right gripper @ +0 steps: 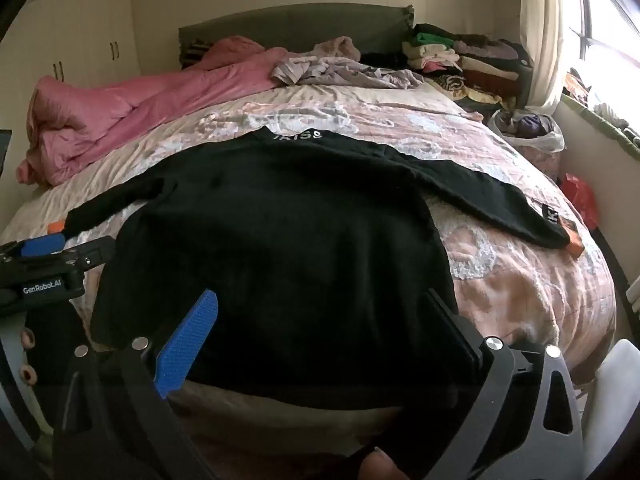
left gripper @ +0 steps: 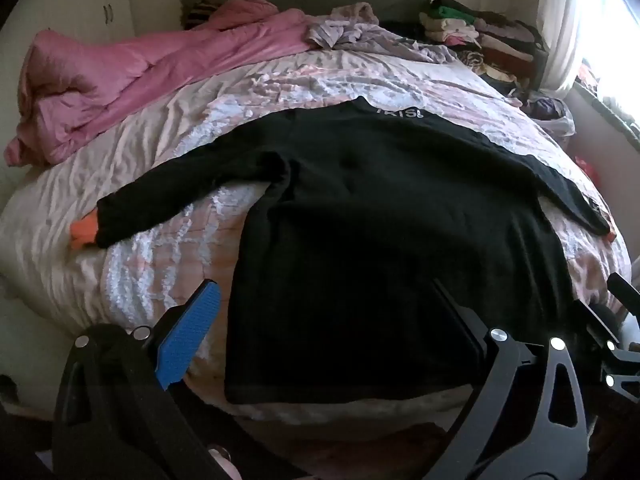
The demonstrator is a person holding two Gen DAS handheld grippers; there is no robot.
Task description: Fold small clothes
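Black sweater (left gripper: 360, 208) flat on bed (left gripper: 280, 80): soft, limp, light. Pinch hem corners. Left gripper (left gripper: 320, 320) and right gripper (right gripper: 320, 320) both wide apart, empty.

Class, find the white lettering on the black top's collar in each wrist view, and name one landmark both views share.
Left wrist view: the white lettering sits upper centre, slightly right, at the far edge of the black top.
Right wrist view: the lettering sits upper centre, slightly left.
Shared landmark: the pink duvet, upper left in both.
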